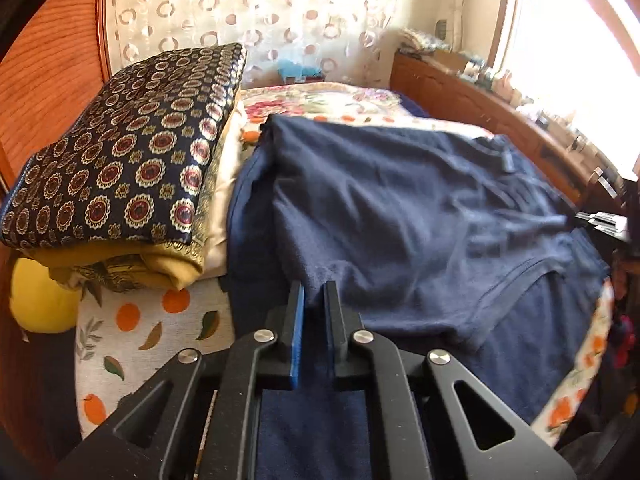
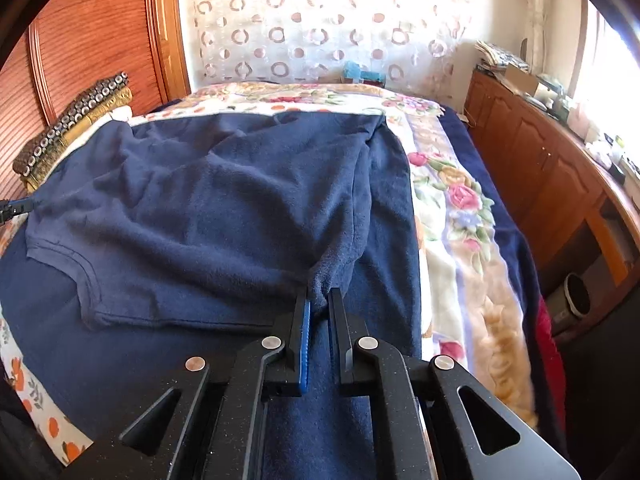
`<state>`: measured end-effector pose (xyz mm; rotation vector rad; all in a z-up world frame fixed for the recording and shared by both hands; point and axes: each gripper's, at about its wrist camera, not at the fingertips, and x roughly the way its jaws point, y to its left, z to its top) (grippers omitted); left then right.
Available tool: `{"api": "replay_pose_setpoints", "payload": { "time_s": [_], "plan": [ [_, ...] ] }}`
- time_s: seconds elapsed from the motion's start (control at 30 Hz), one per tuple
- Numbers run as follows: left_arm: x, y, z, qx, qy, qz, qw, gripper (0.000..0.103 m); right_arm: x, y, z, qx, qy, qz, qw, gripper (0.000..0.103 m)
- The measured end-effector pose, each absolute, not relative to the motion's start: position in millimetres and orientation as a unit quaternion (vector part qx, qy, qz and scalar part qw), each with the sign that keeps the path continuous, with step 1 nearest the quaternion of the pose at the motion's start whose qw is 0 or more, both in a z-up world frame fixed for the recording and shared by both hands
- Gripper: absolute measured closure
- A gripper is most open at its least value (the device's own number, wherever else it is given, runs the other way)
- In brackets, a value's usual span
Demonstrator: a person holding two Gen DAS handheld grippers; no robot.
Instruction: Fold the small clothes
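Garment (image 1: 400,216): a dark navy fleece-like piece lies spread over a navy blanket (image 1: 540,340) on the bed, filling the centre of both views. Its stitched hem curves along the lower right of the left wrist view and along the lower left of the right wrist view.

Left gripper (image 1: 314,288): at bottom centre of the left wrist view, jaws drawn nearly together and clenched on the near edge of the garment; a pinch of navy fabric rises between the blue-lined fingers (image 1: 297,320).

Right gripper (image 2: 318,296): at bottom centre of the right wrist view, jaws likewise clenched, with a bunched fold of the garment (image 2: 200,208) gathered between the tips. Its tip also shows at the right edge of the left wrist view, at the far side of the garment.

Surroundings: a stack of folded patterned textiles (image 1: 120,160) sits at the left of the left wrist view, just beside the garment. An orange-print sheet (image 1: 132,332) shows at lower left. A floral blanket (image 2: 452,208) runs along the right of the right wrist view. A wooden cabinet (image 2: 540,168) stands at the right, under a bright window.
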<state>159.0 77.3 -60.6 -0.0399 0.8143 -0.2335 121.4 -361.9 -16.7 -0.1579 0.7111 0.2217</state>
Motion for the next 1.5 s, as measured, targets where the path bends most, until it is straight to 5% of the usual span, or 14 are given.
{"api": "replay_pose_setpoints", "payload": {
  "time_s": [0.8, 1.2, 1.5],
  "plan": [
    [88, 90, 31, -0.062, 0.277, -0.174, 0.943, 0.098, 33, -363, 57, -0.09, 0.247, 0.132, 0.956, 0.097],
    [72, 94, -64, -0.063, 0.381, -0.15, 0.91, 0.098, 6, -370, -21, -0.074, 0.328, 0.129, 0.933, 0.097],
    [71, 84, -70, -0.045, 0.393, -0.127, 0.91, 0.097, 8, -362, -29, -0.078, 0.334, 0.11, 0.933, 0.092]
  ]
}}
